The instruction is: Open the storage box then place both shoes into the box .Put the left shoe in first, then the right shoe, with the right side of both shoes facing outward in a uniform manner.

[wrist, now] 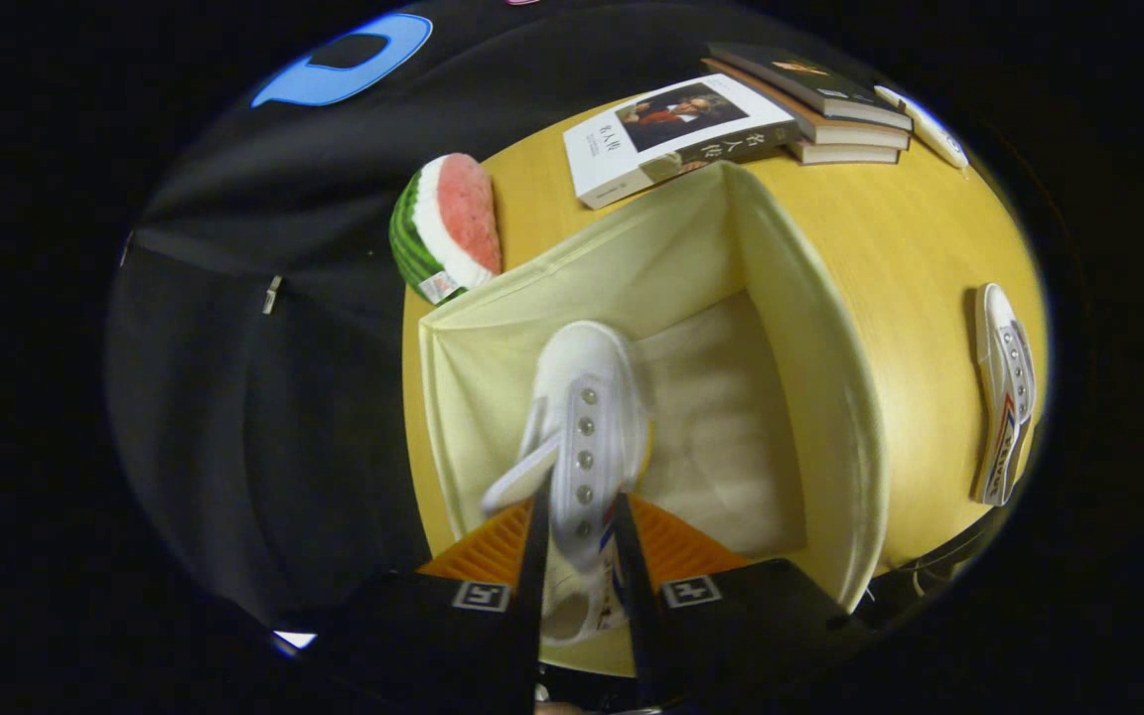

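Over box [830, 397], gripper [577, 541] pinching shoe [587, 417]

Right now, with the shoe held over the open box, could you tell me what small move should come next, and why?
Probably lower it a little further. The gripper, its jaws pressed on the white sneaker, holds it above the bare floor of the cream fabric storage box. The second sneaker lies on the wooden table beside the box.
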Demonstrator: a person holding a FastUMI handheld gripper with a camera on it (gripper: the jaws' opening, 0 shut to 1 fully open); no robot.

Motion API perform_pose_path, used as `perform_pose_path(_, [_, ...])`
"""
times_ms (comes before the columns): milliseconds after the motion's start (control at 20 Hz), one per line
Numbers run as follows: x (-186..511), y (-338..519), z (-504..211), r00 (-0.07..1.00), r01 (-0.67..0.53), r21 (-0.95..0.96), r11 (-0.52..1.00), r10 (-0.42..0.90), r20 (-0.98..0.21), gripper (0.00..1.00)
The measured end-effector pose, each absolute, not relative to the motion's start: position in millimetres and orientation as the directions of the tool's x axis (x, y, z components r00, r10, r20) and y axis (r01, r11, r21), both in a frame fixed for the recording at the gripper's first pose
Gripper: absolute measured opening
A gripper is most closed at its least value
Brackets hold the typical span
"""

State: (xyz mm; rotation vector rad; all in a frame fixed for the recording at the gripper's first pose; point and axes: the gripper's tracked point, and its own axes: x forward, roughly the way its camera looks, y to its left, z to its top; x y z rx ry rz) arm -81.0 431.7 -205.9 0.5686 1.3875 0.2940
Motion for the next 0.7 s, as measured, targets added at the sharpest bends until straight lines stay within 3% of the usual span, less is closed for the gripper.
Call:
perform_pose_path(100, [-80.8,432.4,-198.1,0.182,0.077,0.557,0.827,0.537,-0.823,0.89])
perform_pose_path(150, [-79.0,428.7,-194.3,0.197,0.057,0.557,0.829,0.537,-0.82,0.95])
perform_pose_path(700, [-83.0,343.1,-136.5,0.297,-0.172,0.542,0.823,0.568,-0.768,0.96])
